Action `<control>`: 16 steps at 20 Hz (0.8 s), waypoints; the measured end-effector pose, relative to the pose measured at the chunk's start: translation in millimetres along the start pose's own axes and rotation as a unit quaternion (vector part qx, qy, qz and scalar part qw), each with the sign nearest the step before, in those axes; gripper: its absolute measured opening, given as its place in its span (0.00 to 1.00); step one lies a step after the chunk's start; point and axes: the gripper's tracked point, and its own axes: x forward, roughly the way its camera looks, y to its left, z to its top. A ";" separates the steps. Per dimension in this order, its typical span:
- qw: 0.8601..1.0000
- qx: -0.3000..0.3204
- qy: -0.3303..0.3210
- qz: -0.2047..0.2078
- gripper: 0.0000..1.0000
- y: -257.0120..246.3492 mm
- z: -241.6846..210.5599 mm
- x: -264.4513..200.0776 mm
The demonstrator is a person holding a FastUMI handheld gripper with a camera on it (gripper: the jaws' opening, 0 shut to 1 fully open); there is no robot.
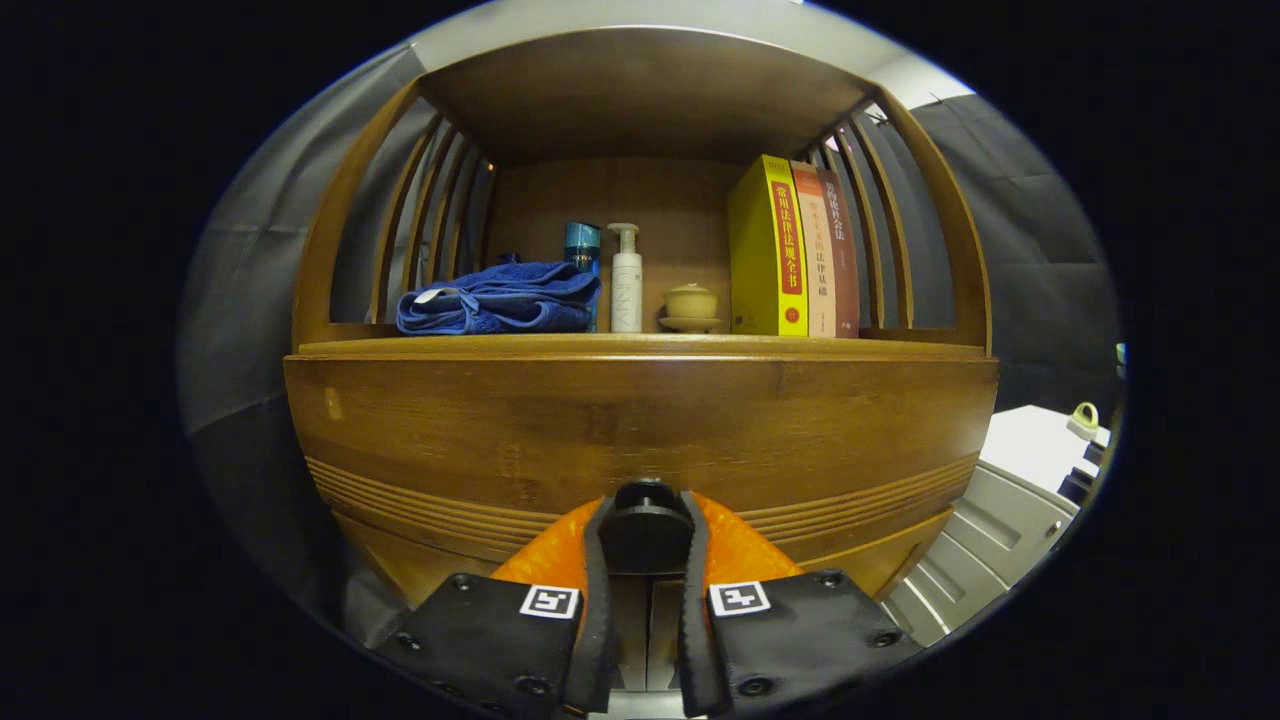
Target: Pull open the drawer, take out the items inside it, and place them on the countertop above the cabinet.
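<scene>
A wooden cabinet stands close in front of me, its drawer front point(640, 420) a broad brown panel with grooved lines along its lower part. A round black knob point(645, 520) sticks out of the panel's lower middle. My gripper point(645, 545) is shut on this knob, one orange-backed finger point(590, 560) pressing each side of it. The countertop point(640, 345) runs just above the drawer front. The drawer looks closed, and its inside is hidden.
On the countertop, under a shelf roof with slatted sides, lie a folded blue towel point(500, 300), a teal tube point(582, 248), a white pump bottle point(626, 280), a small lidded cup on a saucer point(690, 305) and three upright books point(790, 250). A white unit point(1020, 480) stands at the right.
</scene>
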 end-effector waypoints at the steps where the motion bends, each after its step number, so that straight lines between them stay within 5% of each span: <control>1: 1.000 0.006 0.000 0.002 0.34 0.8 0.0 -3.8; 16: 1.000 0.011 0.027 0.008 0.34 -3.6 -15.1 -127.1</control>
